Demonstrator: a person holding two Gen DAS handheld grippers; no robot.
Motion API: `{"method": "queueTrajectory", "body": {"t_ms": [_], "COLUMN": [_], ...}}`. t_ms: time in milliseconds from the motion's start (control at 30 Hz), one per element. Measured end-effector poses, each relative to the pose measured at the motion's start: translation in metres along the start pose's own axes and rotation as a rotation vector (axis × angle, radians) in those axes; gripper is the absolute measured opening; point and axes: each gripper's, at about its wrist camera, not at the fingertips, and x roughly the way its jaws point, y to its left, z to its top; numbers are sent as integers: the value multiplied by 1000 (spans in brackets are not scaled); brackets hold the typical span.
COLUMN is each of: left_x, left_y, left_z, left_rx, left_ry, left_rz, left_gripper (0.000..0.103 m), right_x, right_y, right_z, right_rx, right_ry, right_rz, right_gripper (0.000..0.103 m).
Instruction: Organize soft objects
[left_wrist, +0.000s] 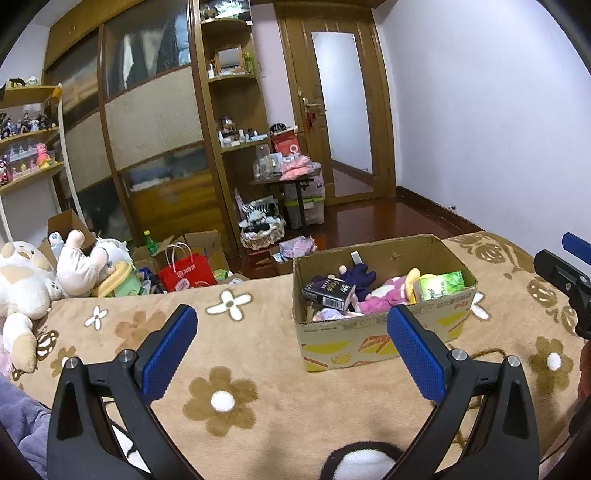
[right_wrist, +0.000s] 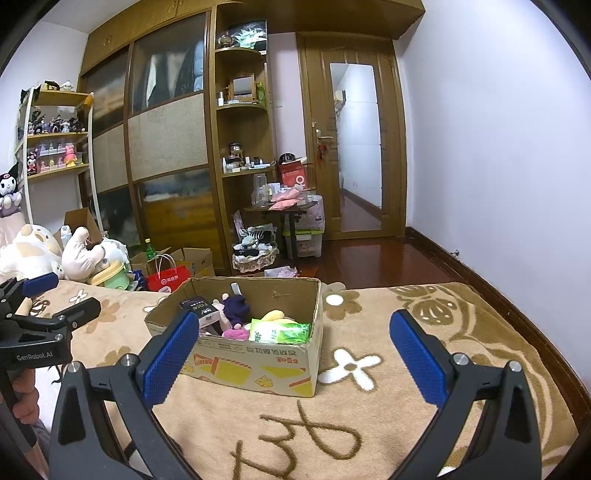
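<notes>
An open cardboard box (left_wrist: 384, 332) (right_wrist: 251, 369) sits on the beige flowered blanket (left_wrist: 240, 369). Inside lie a dark purple plush (left_wrist: 356, 278), a pink plush (left_wrist: 384, 297), a green pack (left_wrist: 439, 284) and a black carton (left_wrist: 328, 291). Large cream and pink plush toys (left_wrist: 33, 280) are piled at the blanket's far left. My left gripper (left_wrist: 291, 314) is open and empty, just left of the box's near corner. My right gripper (right_wrist: 295, 317) is open and empty too, in front of the box. Each wrist view shows the other gripper at its edge: the right gripper (left_wrist: 557, 254) and the left gripper (right_wrist: 62, 295).
Beyond the bed's far edge, a red paper bag (left_wrist: 188, 273), cardboard boxes and a green bottle (left_wrist: 148, 242) crowd the floor. A small table (left_wrist: 284, 181), a basket (left_wrist: 262, 229), the wardrobe and a door (left_wrist: 340, 110) stand behind. The wall is on the right.
</notes>
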Motion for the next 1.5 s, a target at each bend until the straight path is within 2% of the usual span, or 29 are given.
{"method": "queueTrajectory", "body": {"t_ms": [1500], "left_x": [0], "left_y": [-2], "left_z": [-2], "left_rx": [-2], "left_ry": [1], "left_rz": [8], "left_gripper": [102], "right_x": [0], "right_y": [-6], "right_z": [-10], "right_rx": [3], "right_ry": [13], "right_rz": [-17], "right_gripper": [103]}}
